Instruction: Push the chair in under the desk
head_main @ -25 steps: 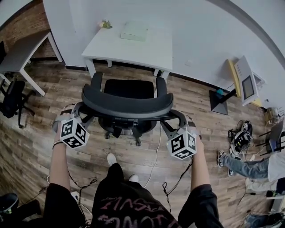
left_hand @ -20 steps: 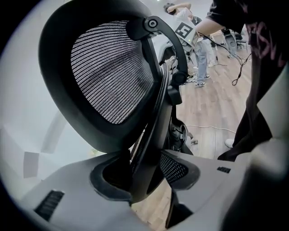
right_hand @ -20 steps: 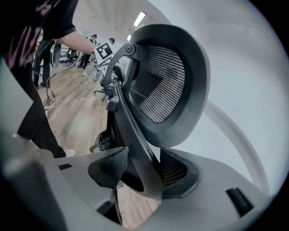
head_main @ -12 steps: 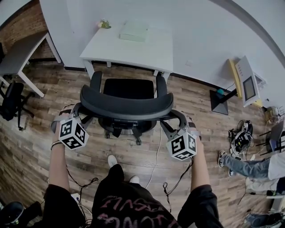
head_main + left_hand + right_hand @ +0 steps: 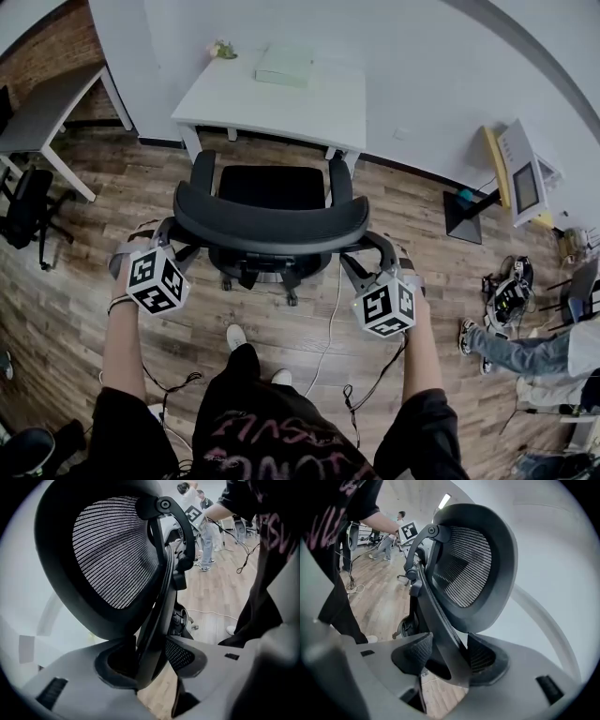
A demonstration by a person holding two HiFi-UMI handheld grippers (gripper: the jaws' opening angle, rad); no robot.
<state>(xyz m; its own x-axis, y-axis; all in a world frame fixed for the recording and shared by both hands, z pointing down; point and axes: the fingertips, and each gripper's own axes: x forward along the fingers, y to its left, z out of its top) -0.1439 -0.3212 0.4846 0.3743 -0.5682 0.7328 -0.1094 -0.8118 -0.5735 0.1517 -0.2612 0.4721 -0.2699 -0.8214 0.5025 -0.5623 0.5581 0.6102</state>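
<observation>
— What's over by the wall on the right?
— A screen on a stand. A yellow board leans just left of it, and a black base plate lies on the wooden floor beside that.

— And nearer than the screen?
— A seated person's jeans-clad legs, with a tangle of black gear between them and the screen.

— Far to its left?
— A grey table against a brick wall, with a black swivel chair beside it. Between these and the screen are a pale green box, a small plant and a white cable.
</observation>
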